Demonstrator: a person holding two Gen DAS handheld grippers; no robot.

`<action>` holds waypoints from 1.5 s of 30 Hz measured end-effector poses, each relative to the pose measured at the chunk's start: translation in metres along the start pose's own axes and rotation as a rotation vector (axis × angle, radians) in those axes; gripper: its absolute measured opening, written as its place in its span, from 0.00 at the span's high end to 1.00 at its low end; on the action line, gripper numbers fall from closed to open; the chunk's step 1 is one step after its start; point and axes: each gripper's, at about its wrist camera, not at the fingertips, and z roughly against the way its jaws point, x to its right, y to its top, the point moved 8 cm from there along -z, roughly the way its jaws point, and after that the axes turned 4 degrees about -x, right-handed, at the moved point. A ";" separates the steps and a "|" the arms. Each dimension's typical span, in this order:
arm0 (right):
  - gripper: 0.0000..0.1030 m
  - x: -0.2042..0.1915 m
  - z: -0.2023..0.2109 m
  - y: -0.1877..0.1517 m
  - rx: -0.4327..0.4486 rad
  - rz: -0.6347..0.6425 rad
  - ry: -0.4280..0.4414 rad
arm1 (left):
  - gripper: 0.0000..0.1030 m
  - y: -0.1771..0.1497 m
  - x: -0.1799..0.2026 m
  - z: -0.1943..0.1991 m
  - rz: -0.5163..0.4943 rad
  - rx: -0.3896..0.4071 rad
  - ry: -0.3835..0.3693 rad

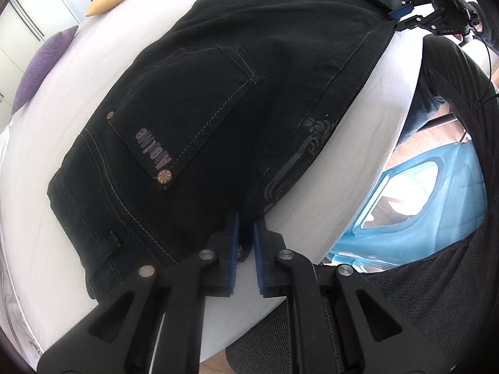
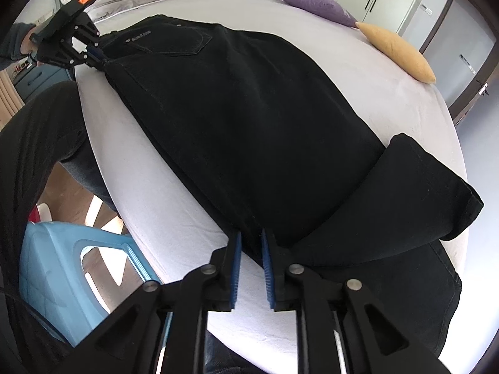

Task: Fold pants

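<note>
A: While I look through the left wrist view, my left gripper (image 1: 245, 227) at bottom centre pinches the edge of the black pants (image 1: 218, 109), which lie across the white bed (image 1: 368, 143).

B: And the right wrist view?

A: At bottom centre my right gripper (image 2: 251, 243) stands parted astride the pants' (image 2: 249, 124) edge, not pressing it.

Black jeans (image 1: 237, 99) lie flat on a white bed sheet, folded lengthwise with one leg over the other. A back pocket faces up, with pale stitching, a lettered label and a round decorative rivet. The lower legs are folded back over the pants, the hem end resting slightly raised.
</note>
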 end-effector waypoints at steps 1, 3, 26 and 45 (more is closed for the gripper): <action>0.68 0.001 0.005 0.000 0.011 -0.018 0.019 | 0.90 -0.001 0.000 0.002 0.001 0.005 0.001; 0.62 0.003 0.019 -0.001 0.043 -0.047 0.050 | 0.90 -0.005 -0.001 0.007 0.004 0.008 0.000; 0.51 0.170 -0.019 0.086 -0.091 -0.485 -0.277 | 0.89 0.078 0.013 0.039 0.252 0.206 -0.052; 0.95 0.204 -0.027 0.062 -0.092 -0.631 -0.243 | 0.88 0.218 0.047 -0.004 0.247 0.261 -0.140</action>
